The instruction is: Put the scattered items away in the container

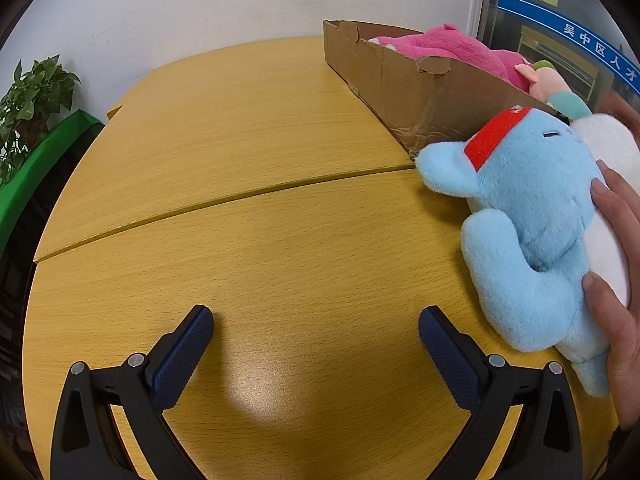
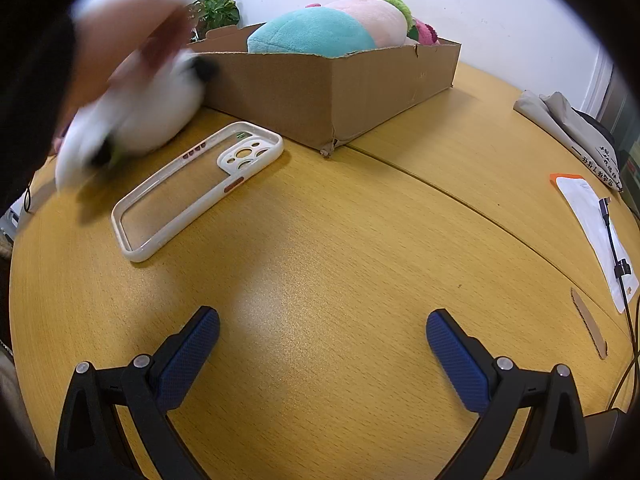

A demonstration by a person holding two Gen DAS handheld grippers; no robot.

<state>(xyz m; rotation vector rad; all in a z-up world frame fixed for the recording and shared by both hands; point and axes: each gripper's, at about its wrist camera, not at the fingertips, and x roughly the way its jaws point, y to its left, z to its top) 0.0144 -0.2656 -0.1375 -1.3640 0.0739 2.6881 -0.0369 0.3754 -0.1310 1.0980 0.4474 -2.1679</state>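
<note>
A cardboard box [image 1: 404, 80] [image 2: 320, 92] stands on the wooden table and holds pink [image 1: 448, 48] and teal [image 2: 312, 34] plush toys. A blue plush with a red headband [image 1: 532, 216] lies on the table by the box, with a bare hand [image 1: 616, 304] on it. In the right wrist view a blurred white plush [image 2: 140, 116] sits left of the box under a blurred hand. A white phone case [image 2: 196, 188] lies flat in front of the box. My left gripper [image 1: 316, 320] is open and empty over bare table. My right gripper [image 2: 322, 322] is open and empty.
A potted plant [image 1: 32, 96] and a green surface [image 1: 36, 168] stand past the table's far left. At the right of the right wrist view lie a folded cloth bag [image 2: 576, 132], a white packet with a black cable [image 2: 600, 232] and a cardboard strip [image 2: 588, 320].
</note>
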